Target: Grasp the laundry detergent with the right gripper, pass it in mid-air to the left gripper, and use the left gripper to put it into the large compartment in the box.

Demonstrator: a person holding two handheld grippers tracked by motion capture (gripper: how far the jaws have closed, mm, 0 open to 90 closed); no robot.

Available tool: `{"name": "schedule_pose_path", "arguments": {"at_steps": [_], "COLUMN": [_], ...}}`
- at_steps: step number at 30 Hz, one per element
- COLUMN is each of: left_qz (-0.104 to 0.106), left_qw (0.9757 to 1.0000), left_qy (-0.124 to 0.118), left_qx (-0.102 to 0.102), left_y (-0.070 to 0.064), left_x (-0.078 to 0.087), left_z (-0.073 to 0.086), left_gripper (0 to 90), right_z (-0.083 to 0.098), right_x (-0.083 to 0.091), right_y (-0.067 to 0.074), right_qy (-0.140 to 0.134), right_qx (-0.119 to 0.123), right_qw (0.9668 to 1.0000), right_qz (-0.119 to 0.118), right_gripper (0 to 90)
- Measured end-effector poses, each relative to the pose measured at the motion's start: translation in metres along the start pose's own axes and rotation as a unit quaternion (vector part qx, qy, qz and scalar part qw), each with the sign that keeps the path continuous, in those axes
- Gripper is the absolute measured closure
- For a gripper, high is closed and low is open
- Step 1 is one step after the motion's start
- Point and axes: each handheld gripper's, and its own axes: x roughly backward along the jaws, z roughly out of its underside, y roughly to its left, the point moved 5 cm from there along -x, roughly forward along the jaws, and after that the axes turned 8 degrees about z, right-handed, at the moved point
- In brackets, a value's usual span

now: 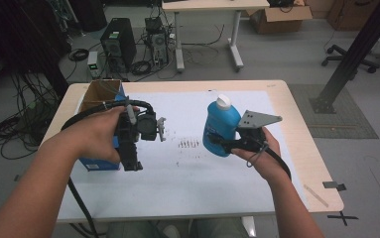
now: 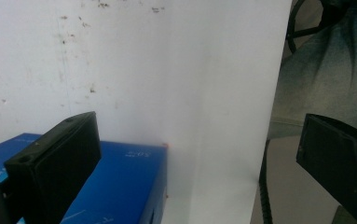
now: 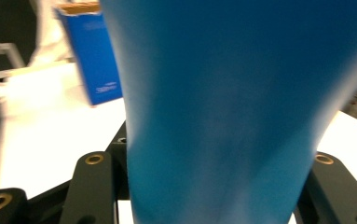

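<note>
Two grippers are in play above the white-covered table point(image 1: 187, 173), and only one of them has anything in it. The right gripper point(image 1: 225, 142) is clamped on the lower body of a blue bottle point(image 1: 220, 126) with a white cap point(image 1: 222, 102), held upright and, as I judge it, clear of the table; in the right gripper view the blue wall of the bottle point(image 3: 223, 116) sits squarely between the two black jaws, pressed on both sides. Gripping it low and keeping the cap uppermost looks like a sensible way to carry a container of liquid without tipping it. The left gripper point(image 1: 139, 148) holds nothing: in the left gripper view its jaws stand wide apart with only the table sheet between them, and a blue box point(image 2: 120, 182) lies just beneath and beside the near jaw. That open-topped blue box point(image 1: 98, 96) sits under and behind the left gripper at the table's edge, well apart from the bottle, so the empty hand seems placed to steady or present the box as a likely destination. As for writing, a pale mark shows on the box's side point(image 3: 106, 87) and another, upside down, on its face in the left gripper view, both too blurred to read; no label on the bottle is legible.
</note>
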Motion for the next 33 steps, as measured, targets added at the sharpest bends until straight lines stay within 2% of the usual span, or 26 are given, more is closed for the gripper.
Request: {"name": "schedule_pose_path", "arguments": {"at_steps": [3,7,13,18,24,33], "left_qz": [0.001,0.001,0.0,0.004,0.008,0.011], "left_qw": [1.0,1.0,1.0,0.9999,0.9998,0.9996], "left_qy": [0.001,0.003,-0.001,-0.003,-0.003,0.0], "left_qx": [-0.001,-0.002,-0.009,-0.013,-0.017,-0.024], "left_y": [0.0,0.001,0.002,0.002,0.002,0.001], "left_x": [0.002,0.006,0.012,0.016,0.019,0.021], "left_z": [-0.003,-0.007,-0.015,-0.023,-0.032,-0.043], "left_gripper": [0.3,0.2,0.2,0.2,0.2,0.2], "right_z": [-0.002,-0.003,0.0,0.004,0.008,0.011], "right_x": [0.005,0.01,0.013,0.012,0.006,-0.005], "right_y": [0.003,0.007,0.015,0.021,0.028,0.042], "right_qy": [0.002,0.009,0.02,0.024,0.023,0.014], "right_qx": [0.013,0.039,0.074,0.091,0.101,0.098], "right_qw": [0.9992,0.9964,0.9892,0.9825,0.9768,0.9711], "right_qz": [-0.037,-0.075,-0.125,-0.161,-0.188,-0.217], "right_gripper": [45.1,45.1,45.0,45.0,44.9,44.8]}}
